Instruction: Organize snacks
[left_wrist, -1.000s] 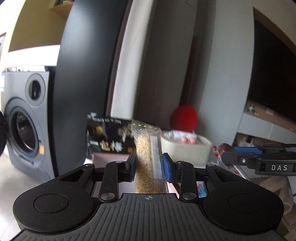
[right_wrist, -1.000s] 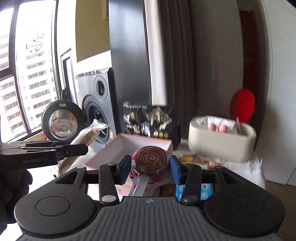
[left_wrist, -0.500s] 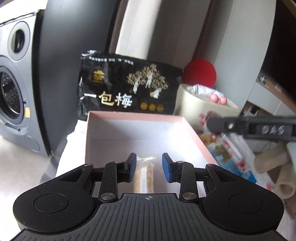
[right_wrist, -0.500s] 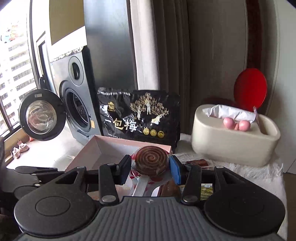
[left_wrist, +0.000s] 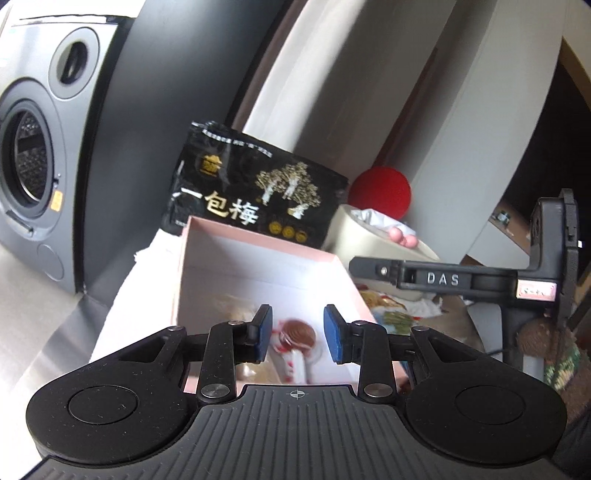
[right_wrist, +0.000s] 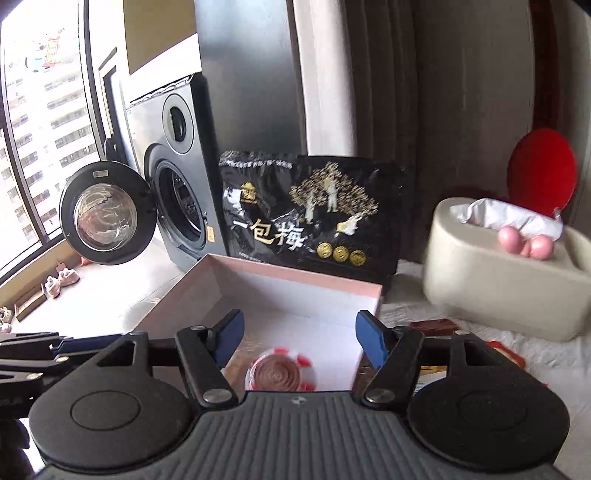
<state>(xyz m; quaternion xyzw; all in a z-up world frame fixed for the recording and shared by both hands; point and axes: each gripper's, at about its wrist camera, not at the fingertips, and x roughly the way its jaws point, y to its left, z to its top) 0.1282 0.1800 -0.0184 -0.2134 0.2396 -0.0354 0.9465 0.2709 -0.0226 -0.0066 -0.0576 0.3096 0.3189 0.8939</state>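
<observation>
Spiral lollipop (right_wrist: 281, 372) dropped into pink box (right_wrist: 295, 275), blurred, right gripper (right_wrist: 299, 338) opening

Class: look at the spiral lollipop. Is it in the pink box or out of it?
In. The lollipop lies on the box's white floor, inside its walls; the left wrist view shows it there too, blurred, beside another snack.

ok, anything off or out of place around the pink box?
Mostly tidy. The swirl candy lies loose inside the pink box. Several snack packets lie scattered on the white cloth beside the box, not yet sorted. Nothing spilled or damaged.
</observation>
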